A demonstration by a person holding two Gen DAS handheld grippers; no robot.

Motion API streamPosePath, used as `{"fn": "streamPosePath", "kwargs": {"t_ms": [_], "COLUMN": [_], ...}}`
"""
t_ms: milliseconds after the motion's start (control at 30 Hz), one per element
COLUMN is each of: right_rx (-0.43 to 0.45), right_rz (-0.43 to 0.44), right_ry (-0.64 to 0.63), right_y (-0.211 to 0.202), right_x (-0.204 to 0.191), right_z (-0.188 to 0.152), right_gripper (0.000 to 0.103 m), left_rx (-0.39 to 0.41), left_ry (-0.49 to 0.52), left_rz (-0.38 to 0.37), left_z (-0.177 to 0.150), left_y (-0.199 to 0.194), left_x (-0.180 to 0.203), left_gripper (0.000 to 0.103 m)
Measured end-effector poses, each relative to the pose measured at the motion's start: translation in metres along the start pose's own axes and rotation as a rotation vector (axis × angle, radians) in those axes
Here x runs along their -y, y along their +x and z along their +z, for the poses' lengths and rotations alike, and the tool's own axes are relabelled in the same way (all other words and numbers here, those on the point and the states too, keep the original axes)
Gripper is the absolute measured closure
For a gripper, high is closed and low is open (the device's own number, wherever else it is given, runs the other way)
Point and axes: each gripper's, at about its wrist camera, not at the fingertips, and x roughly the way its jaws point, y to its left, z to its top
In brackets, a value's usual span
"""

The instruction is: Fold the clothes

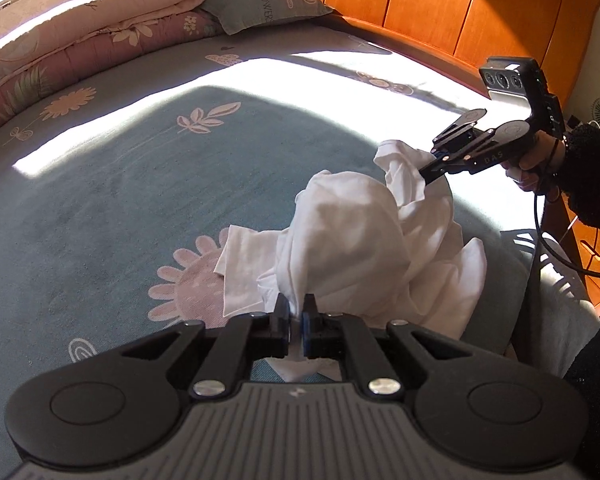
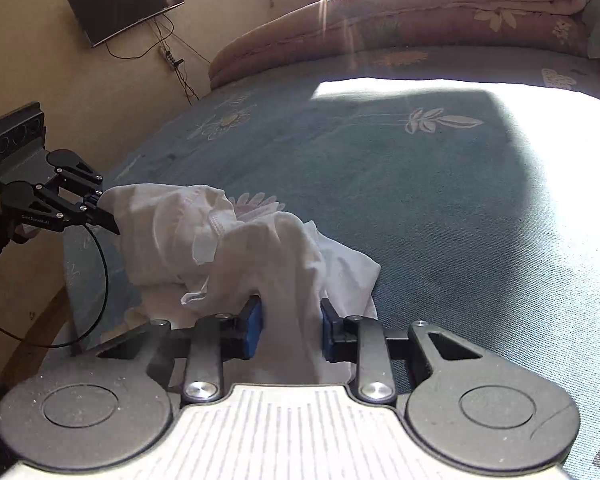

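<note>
A crumpled white garment [image 1: 364, 236] sits bunched on the blue flowered bed [image 1: 100, 184], near the bed's edge, partly lifted between the two tools. The left tongs [image 1: 296, 320] are nearly together, clamped on a bottom fold of the cloth that runs up between their blue-lined pads. In the right wrist view the right tongs [image 2: 291, 330] stand wide apart, with a thick band of the same white garment [image 2: 260, 256] passing between the blue pads; from the left view the right tongs [image 1: 430, 168] reach into the upper part of the cloth, but whether they pinch it cannot be told. A hand [image 1: 532, 164] in a dark fuzzy sleeve holds that tool, with a black cable looping below it.

A rolled pink floral quilt [image 1: 60, 60] and a grey-green pillow [image 1: 260, 0] lie along the far side of the bed, beside an orange wooden headboard [image 1: 440, 4]. A dark screen [image 2: 126, 2] hangs on the wall with wires dangling.

The pillow reads "FLOWER"; the right tool's arm shows "DAS".
</note>
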Motion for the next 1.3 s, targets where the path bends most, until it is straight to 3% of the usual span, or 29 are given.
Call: {"fn": "streamPosePath", "kwargs": {"t_ms": [300,500,600,867,1000,1067,1100,1233,1300], "right_rx": [0.048,0.077,0.074,0.069,0.046,0.028,0.025,0.022,0.026], "right_rz": [-0.203,-0.335,-0.38,-0.548,-0.535,-0.519,-0.509,-0.495,-0.456], "right_ry": [-0.071,-0.115,-0.11,-0.08,0.021,0.047,0.048,0.038,0.054], "right_y": [0.002,0.006,0.024,0.078,0.104,0.11,0.11,0.093,0.076], "right_x": [-0.002,-0.001,0.016,0.071,0.097,0.099,0.096,0.069,0.054], "right_z": [0.055,0.092,0.115,0.163,0.168,0.161,0.156,0.132,0.118], "right_gripper": [0.095,0.096,0.096,0.096,0.093,0.087,0.079,0.061,0.059], "left_rx": [0.072,0.064,0.059,0.057,0.014,-0.011,-0.017,0.005,0.017], "left_ry": [-0.053,-0.071,-0.055,-0.14,-0.229,-0.223,-0.222,-0.246,-0.271], "left_rz": [0.168,0.259,0.295,0.361,0.356,0.349,0.346,0.314,0.284], "left_z": [0.032,0.063,0.08,0.111,0.103,0.095,0.09,0.067,0.055], "left_y": [0.004,0.029,0.047,0.101,0.13,0.135,0.135,0.111,0.094], "left_x": [-0.041,-0.087,-0.104,-0.155,-0.169,-0.165,-0.163,-0.146,-0.134], "left_gripper": [0.099,0.099,0.099,0.099,0.092,0.092,0.091,0.08,0.074]}}
